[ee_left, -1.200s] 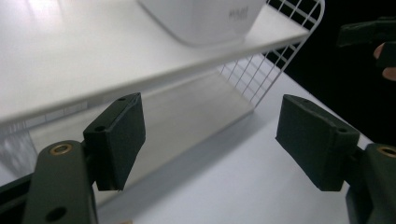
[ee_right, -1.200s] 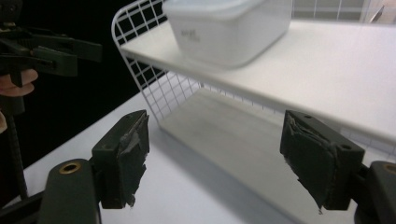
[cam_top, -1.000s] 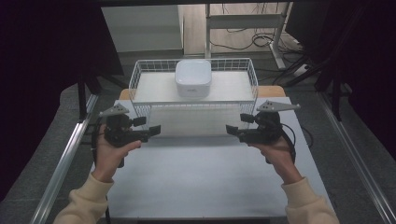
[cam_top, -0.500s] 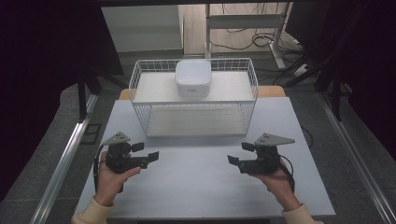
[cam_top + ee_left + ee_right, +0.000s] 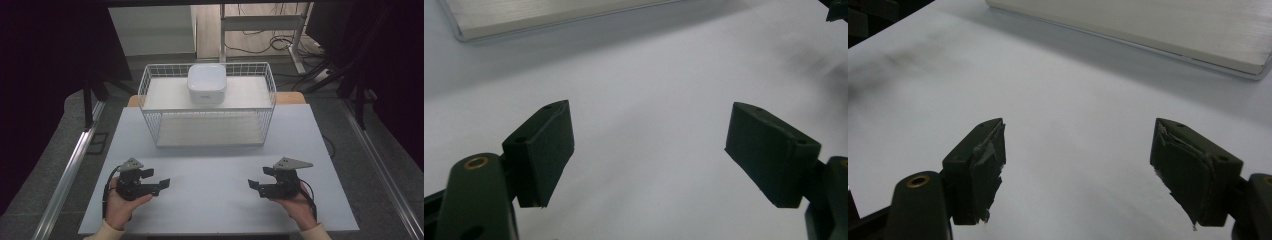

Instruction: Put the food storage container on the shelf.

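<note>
No writing can be read on the white box (image 5: 206, 83), seated atop the wire basket (image 5: 150, 95), well beyond both claws. The left gripper (image 5: 161, 184) and right gripper (image 5: 253, 185) are held wide open, empty, and have been drawn back nearer the table's (image 5: 210, 165) near edge.

Bowl (image 5: 206, 83) on wire basket (image 5: 150, 90) at table's (image 5: 210, 170) far edge, grippers near edge

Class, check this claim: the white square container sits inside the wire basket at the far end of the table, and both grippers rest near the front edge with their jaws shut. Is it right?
Not quite. The white container does sit in the wire basket, and the left gripper and right gripper are near the front edge, but their jaws stand open. Both gripper views show a wide gap between the jaws.
</note>
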The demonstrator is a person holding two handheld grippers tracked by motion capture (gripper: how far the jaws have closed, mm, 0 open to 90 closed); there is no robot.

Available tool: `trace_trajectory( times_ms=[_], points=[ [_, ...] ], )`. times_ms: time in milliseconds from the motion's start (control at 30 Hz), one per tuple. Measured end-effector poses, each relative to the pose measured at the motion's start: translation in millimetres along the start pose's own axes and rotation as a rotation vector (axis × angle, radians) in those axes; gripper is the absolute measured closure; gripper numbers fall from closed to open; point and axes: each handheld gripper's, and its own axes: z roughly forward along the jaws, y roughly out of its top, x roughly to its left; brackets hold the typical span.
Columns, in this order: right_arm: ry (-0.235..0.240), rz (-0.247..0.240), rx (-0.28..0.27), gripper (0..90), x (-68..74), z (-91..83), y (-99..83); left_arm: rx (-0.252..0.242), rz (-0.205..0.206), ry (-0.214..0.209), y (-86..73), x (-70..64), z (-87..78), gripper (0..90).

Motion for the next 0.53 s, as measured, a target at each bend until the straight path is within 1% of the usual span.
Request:
trace_trajectory(
  times_ms=[133, 533],
  points=[
    [-0.007, -0.001, -0.011, 22.5, -1.1, -1.1, 0.5, -0.012, 0.001, 0.013, -0.2, 1.3, -0.9, 18.9],
    [-0.008, -0.005, -0.011, 21.7, -2.6, -0.2, -0.5, -0.018, -0.009, 0.023, -0.8, 5.0, -0.5, 19.0]
  ],
)
